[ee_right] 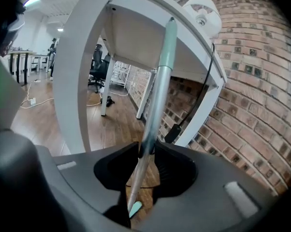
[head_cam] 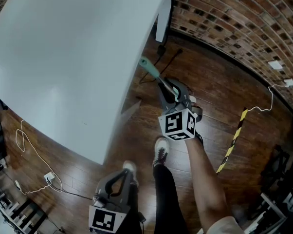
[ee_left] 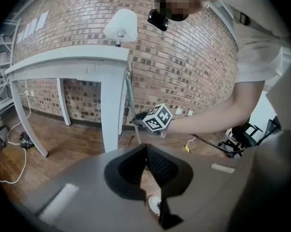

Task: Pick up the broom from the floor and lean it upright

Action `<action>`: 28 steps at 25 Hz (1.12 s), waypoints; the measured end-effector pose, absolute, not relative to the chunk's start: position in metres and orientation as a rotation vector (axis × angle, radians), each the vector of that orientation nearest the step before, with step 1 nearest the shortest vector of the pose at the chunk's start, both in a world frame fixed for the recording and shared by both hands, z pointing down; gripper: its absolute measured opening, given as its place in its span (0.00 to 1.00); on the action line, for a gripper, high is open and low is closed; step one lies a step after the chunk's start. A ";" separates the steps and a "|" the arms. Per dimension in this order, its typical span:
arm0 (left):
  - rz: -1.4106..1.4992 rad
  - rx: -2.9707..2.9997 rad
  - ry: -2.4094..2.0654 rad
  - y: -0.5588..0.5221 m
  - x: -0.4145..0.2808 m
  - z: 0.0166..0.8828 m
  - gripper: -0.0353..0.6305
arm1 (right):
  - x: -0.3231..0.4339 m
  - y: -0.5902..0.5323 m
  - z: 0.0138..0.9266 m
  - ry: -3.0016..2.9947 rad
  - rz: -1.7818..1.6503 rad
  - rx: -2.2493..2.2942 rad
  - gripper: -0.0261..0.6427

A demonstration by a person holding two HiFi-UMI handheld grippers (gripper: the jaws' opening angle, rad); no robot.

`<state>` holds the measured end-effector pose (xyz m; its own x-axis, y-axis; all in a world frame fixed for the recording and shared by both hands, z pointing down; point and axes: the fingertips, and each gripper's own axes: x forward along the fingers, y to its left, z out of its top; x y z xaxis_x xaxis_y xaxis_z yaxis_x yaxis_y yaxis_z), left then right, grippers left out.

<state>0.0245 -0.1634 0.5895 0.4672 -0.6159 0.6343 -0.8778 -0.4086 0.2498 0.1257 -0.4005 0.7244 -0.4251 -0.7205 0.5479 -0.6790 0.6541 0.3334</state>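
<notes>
Silver metal broom [ee_right: 154, 100] with a mint-green grip, standing almost upright.
The slim pole tilts slightly, its green top close by the edge of the white table [ee_right: 73, 57] and its lower shaft between the jaws of the right gripper [ee_right: 144, 154].

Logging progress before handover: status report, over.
Right hand-held gripper closed on broom handle. Left hand-held gripper shut, empty. Broom upright, tip at table edge. Nothing seen blocking.
</notes>
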 end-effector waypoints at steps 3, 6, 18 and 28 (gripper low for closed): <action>0.612 2.148 -1.234 -0.165 0.023 0.594 0.06 | 0.126 -0.406 0.725 -2.201 -0.086 1.100 0.22; 0.599 2.144 -1.234 -0.166 0.023 0.598 0.06 | 0.128 -0.410 0.726 -2.202 -0.102 1.111 0.24; 0.570 2.159 -1.174 -0.171 0.034 0.609 0.06 | 0.133 -0.425 0.729 -2.185 -0.130 1.153 0.26; 0.590 2.151 -1.162 -0.168 0.030 0.615 0.06 | 0.131 -0.426 0.730 -2.179 -0.093 1.216 0.35</action>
